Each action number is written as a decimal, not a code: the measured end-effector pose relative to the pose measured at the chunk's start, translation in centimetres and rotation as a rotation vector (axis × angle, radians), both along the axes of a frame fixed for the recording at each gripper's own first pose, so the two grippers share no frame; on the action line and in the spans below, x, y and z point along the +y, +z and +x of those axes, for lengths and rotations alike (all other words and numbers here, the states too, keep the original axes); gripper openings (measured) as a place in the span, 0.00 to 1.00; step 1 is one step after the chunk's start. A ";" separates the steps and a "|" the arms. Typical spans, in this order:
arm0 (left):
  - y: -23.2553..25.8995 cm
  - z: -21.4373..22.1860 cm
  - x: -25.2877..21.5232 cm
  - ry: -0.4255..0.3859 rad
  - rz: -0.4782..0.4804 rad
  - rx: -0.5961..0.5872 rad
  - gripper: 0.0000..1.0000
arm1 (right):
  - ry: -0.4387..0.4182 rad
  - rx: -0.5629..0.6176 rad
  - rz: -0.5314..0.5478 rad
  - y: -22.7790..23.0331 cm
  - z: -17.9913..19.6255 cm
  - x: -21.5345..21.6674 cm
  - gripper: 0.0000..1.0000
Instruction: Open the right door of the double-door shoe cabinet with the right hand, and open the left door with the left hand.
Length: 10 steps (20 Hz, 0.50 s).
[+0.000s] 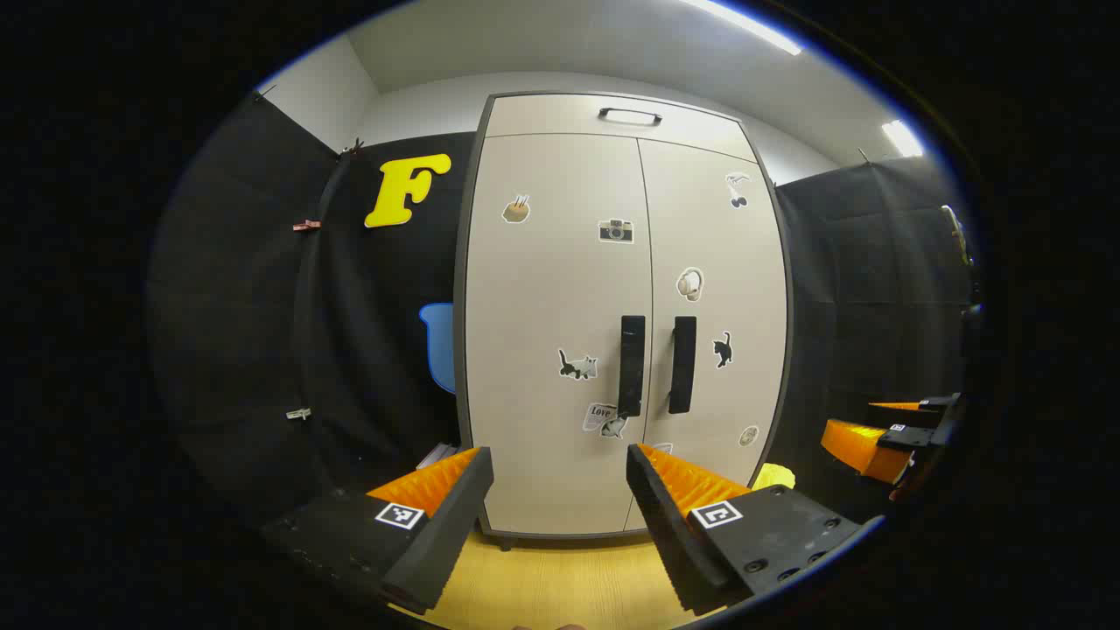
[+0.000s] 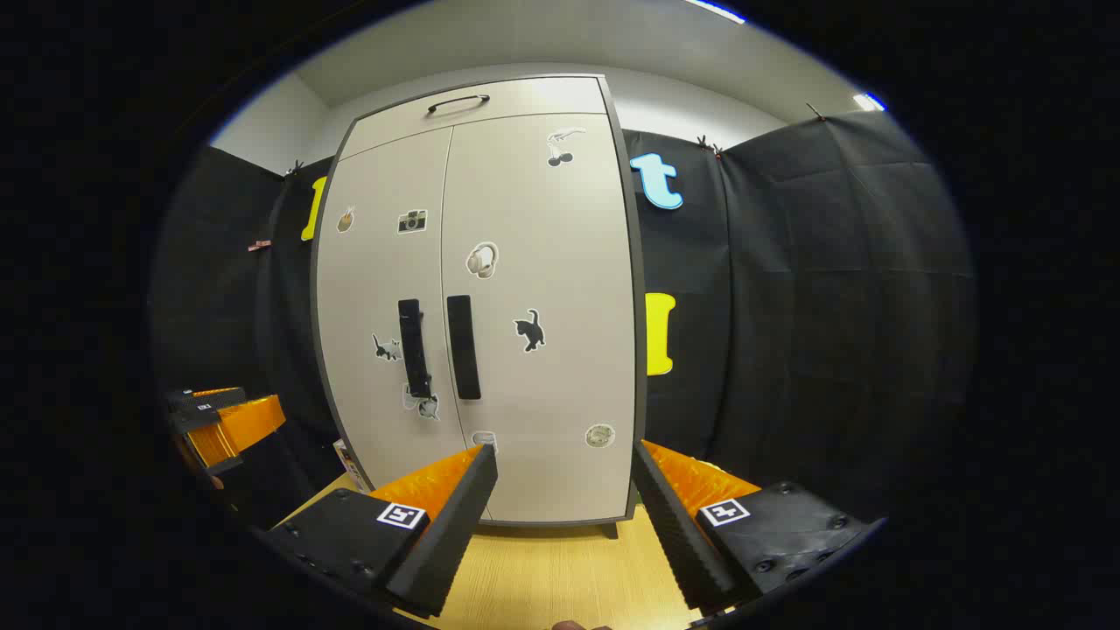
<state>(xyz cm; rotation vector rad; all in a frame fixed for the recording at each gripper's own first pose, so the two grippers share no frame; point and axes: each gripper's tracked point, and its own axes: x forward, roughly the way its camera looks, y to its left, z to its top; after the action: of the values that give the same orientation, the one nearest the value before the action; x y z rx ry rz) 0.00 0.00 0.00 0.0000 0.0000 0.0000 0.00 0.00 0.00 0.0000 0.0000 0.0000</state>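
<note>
A tall beige shoe cabinet [image 1: 560, 289] [image 2: 525, 262] with two doors stands ahead, both doors closed and dotted with stickers. Two black vertical handles sit side by side at the centre seam: the left door's handle [image 1: 631, 365] [image 2: 413, 347] and the right door's handle [image 1: 682, 364] [image 2: 464, 346]. My left gripper [image 1: 560, 459] is open, well short of the cabinet, facing the left door. My right gripper [image 2: 564, 455] is open too, facing the lower right door. The right gripper [image 1: 884, 433] also appears at the far right of the left gripper view, and the left gripper [image 2: 223, 420] at the far left of the right gripper view.
A pull-down flap with a black handle [image 1: 629, 115] [image 2: 458, 102] tops the cabinet. Black cloth walls flank it on both sides. Light wooden floor [image 1: 560, 577] [image 2: 560, 569] lies between me and the cabinet.
</note>
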 end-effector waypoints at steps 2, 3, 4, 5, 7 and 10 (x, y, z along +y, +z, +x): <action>0.1 0.0 0.3 0.008 -0.009 -0.003 0.95 | 0.007 0.008 0.003 -0.2 0.1 0.3 0.98; 0.0 0.1 0.4 0.009 -0.018 -0.002 0.95 | 0.009 0.013 0.004 -0.3 0.1 0.4 0.98; -0.1 0.1 0.4 0.006 -0.023 0.003 0.95 | 0.010 0.016 0.005 -0.3 0.1 0.5 0.98; -0.3 0.1 0.5 0.006 -0.022 0.009 0.95 | 0.012 0.018 0.007 -0.4 0.1 0.6 0.98; -0.4 0.1 0.9 0.017 -0.017 0.007 0.95 | 0.014 0.018 0.011 -0.4 0.1 0.9 0.98; -0.6 0.3 0.9 0.014 -0.011 0.012 0.95 | 0.016 0.018 0.006 -0.5 0.2 1.0 0.98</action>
<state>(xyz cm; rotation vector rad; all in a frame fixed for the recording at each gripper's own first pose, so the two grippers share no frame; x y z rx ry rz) 0.25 0.86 -0.56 -0.0112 0.0120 0.0141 0.16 1.04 -0.51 0.0063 0.0175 0.0157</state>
